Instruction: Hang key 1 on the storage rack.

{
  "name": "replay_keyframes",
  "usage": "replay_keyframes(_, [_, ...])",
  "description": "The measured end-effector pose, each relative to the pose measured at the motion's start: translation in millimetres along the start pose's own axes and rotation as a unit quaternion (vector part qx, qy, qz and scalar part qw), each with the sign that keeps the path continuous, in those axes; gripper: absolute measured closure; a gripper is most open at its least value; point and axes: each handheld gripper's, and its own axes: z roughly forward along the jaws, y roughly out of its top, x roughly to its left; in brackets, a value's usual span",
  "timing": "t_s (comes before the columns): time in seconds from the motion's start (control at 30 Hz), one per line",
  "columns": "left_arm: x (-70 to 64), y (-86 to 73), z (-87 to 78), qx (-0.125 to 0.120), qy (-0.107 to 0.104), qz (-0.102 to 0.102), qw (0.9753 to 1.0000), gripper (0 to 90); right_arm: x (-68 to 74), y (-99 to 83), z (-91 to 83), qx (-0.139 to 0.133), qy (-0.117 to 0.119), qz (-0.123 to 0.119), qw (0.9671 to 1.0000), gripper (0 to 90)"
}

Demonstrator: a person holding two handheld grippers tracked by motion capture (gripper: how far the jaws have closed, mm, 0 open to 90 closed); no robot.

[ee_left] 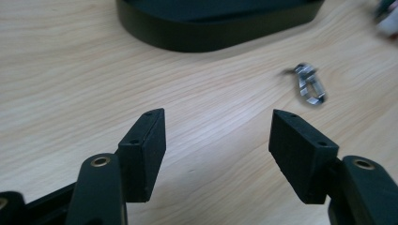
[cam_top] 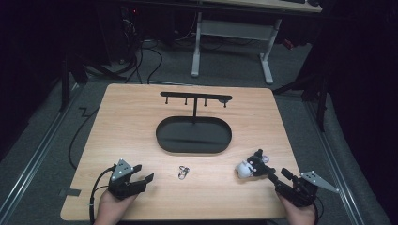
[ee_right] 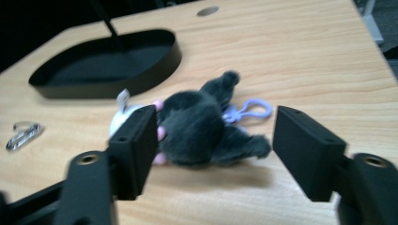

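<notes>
No legible text, label, brand, number or sign was found in any view; the wooden table (cam_top: 141, 117) carried no markings; the black oval tray (cam_top: 193, 135) and its hook stand (cam_top: 195, 97) were plain; the plush toy (ee_right: 197, 124) and the metal clip (ee_left: 309, 84) bore nothing readable; the jaw faces of both grippers were unmarked.

Plush toy (ee_left: 388, 18) blurred and cut off at the frame corner
</notes>
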Motion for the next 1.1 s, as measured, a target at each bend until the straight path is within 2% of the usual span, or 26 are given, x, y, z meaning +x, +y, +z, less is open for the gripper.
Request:
replay_keyframes(0.03, [0.1,0.5,-0.2,-0.005,-0.01,-0.008,0.9999,37.4,0.0,0.0,0.0,0.0,0.0,0.0,1.0,34.5])
replay_keyframes(0.13, [-5.6,1.5,5.1,0.0,-0.002,0.019,0.9998,37.3,4.3,-0.5,2.1,0.011,0.001,-0.022,0.9997,36.2])
replay_keyframes(0.2, [-6.3,1.3,6.7,0.005,-0.006,0.02,0.9998,37.3,4.9,-0.5,2.2,0.012,0.001,-0.025,0.9996,36.8])
replay_keyframes(0.23, [-8.1,0.4,9.0,0.005,-0.006,0.026,0.9996,37.3,5.3,-1.1,2.0,0.013,0.0,-0.037,0.9993,38.4])
replay_keyframes(0.3, [-8.3,0.7,9.8,0.006,-0.007,0.026,0.9996,37.3,5.2,-1.4,1.8,0.014,-0.001,-0.039,0.9991,38.4])
replay_keyframes(0.4, [-6.9,2.6,10.0,-0.001,-0.012,0.014,0.9998,37.3,4.3,-2.3,0.3,0.019,-0.004,-0.036,0.9992,39.3])
replay_keyframes(0.43, [-5.5,3.6,10.4,-0.004,-0.013,0.011,0.9999,37.3,3.5,-3.4,-0.9,0.022,-0.008,-0.039,0.999,51.4])
replay_keyframes(0.47, [-5.5,3.6,10.4,-0.004,-0.013,0.011,0.9999,37.3,3.5,-3.4,-0.9,0.022,-0.008,-0.039,0.999,51.4])
replay_keyframes(0.5, [-4.9,3.9,10.7,-0.004,-0.012,0.011,0.9999,37.3,3.2,-4.2,-2.1,0.033,-0.007,-0.046,0.9984,66.6])
replay_keyframes(0.53, [-4.4,4.2,11.0,-0.004,-0.012,0.01,0.9999,37.3,3.2,-4.2,-2.1,0.033,-0.007,-0.046,0.9984,66.6])
replay_keyframes(0.6, [-3.1,4.5,11.6,-0.005,-0.012,0.008,0.9999,37.3,3.9,-4.6,-3.3,0.042,-0.014,-0.06,0.9972,82.9])
replay_keyframes(0.67, [-1.4,4.7,12.7,-0.006,-0.01,0.004,0.9999,37.3,4.5,-4.8,-2.1,0.057,-0.021,-0.07,0.9957,90.0])
replay_keyframes(0.77, [-0.7,4.4,12.4,-0.007,-0.008,0.002,0.9999,37.3,4.8,-5.5,1.6,0.072,-0.019,-0.071,0.9947,90.0])
replay_keyframes(0.87, [0.5,1.7,9.5,-0.007,-0.009,-0.002,0.9999,37.4,4.8,-7.1,13.5,0.103,-0.028,-0.076,0.9913,90.0])
replay_keyframes(0.97, [0.7,0.1,7.3,-0.009,-0.008,-0.002,0.9999,37.4,4.0,-7.4,20.5,0.112,-0.033,-0.084,0.9896,90.0])
replay_keyframes(1.0, [1.2,-0.9,5.6,-0.011,-0.005,-0.002,0.9999,37.4,3.0,-6.9,28.2,0.121,-0.034,-0.081,0.9887,90.0])
replay_keyframes(1.1, [3.1,-3.4,0.4,-0.013,0.001,-0.006,0.9999,37.4,1.4,-5.5,37.0,0.126,-0.039,-0.082,0.9878,90.0])
